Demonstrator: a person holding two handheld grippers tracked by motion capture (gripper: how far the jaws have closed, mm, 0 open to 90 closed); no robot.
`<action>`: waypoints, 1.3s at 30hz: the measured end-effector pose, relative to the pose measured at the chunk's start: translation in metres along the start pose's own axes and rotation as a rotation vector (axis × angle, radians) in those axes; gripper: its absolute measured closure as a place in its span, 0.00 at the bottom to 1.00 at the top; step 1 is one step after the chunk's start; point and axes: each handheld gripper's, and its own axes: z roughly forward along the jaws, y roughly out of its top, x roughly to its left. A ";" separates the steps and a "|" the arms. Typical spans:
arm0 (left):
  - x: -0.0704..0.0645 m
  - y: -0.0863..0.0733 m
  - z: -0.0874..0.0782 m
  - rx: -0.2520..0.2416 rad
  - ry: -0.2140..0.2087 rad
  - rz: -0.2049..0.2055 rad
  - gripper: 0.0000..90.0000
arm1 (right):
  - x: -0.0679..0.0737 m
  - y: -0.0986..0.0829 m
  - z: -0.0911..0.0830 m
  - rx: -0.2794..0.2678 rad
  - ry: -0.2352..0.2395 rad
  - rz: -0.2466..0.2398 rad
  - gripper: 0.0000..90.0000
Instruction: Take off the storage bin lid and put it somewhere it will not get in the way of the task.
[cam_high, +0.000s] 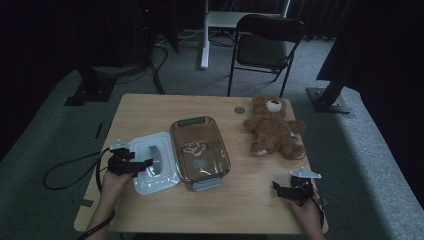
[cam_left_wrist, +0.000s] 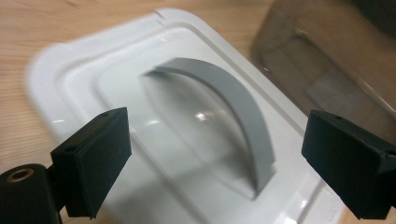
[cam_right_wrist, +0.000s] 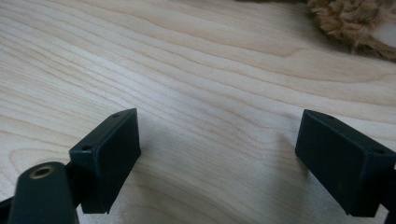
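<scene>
Two hand-held grippers are at work over the pale wooden table (cam_high: 150, 107). The left gripper (cam_high: 139, 165) hangs over the white rectangular plastic lid with a grey arched handle (cam_high: 155, 167), which lies flat on the table at the left, its long edge just beside the clear smoky rectangular plastic container with grey end clips (cam_high: 200, 152). In the left gripper view the jaws stand spread wide, one on each side of the lid's arched handle (cam_left_wrist: 229, 109); the handle lies between them, touching neither, and the lid (cam_left_wrist: 60, 79) rests under both jaws.

The right gripper (cam_high: 282, 190) sits near the table's near right corner, well apart from lid and container. In the right gripper view its jaws are likewise spread, with bare wood grain (cam_right_wrist: 196, 84) between them and nothing held.

A brown plush teddy bear (cam_high: 272, 127) lies on its back right of the container, beyond the right gripper. A pale crumpled item (cam_high: 194, 148) lies inside the container; what it is cannot be told.

No brand, label or legible writing is discernible on any item.
</scene>
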 end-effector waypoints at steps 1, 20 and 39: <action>0.001 -0.002 -0.003 -0.015 0.017 0.003 0.10 | 0.000 0.000 0.000 0.000 0.000 0.000 0.15; 0.024 -0.055 -0.039 -0.079 0.296 -0.049 0.01 | -0.001 0.000 0.000 -0.001 -0.007 0.007 0.15; 0.033 -0.079 -0.032 -0.015 0.390 -0.092 0.01 | -0.001 -0.001 -0.001 -0.001 -0.006 0.006 0.14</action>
